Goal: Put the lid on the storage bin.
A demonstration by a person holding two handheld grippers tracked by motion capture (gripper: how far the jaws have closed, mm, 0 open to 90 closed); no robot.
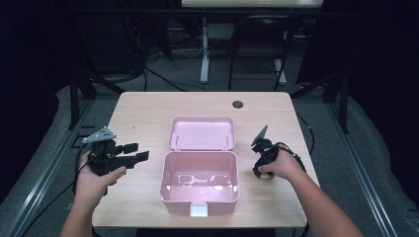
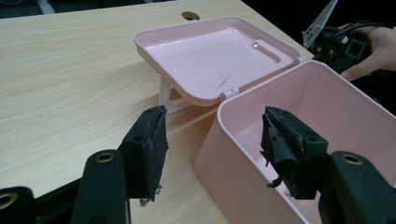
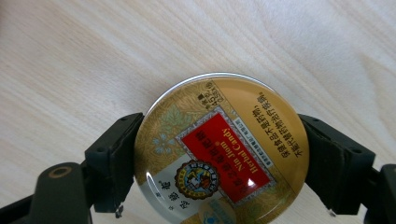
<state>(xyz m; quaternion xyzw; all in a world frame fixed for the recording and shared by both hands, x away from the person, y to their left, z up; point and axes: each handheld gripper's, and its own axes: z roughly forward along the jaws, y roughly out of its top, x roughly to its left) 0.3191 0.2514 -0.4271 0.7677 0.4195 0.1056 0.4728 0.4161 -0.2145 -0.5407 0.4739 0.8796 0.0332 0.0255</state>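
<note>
A pink plastic box stands open in the middle of the table, its lid folded back flat behind it. Nothing lies inside the box. My left gripper hovers just left of the box, open and holding nothing; in the left gripper view its jaws frame the box's near corner and the lid. My right gripper points down at the table, right of the box. In the right gripper view it is shut on a round gold candy tin with a red label, which lies flat on the wood.
A white latch sticks out from the box's front wall, close to the table's near edge. A dark cable hole sits at the back of the tabletop. Bare wood stretches left of the box and behind the lid.
</note>
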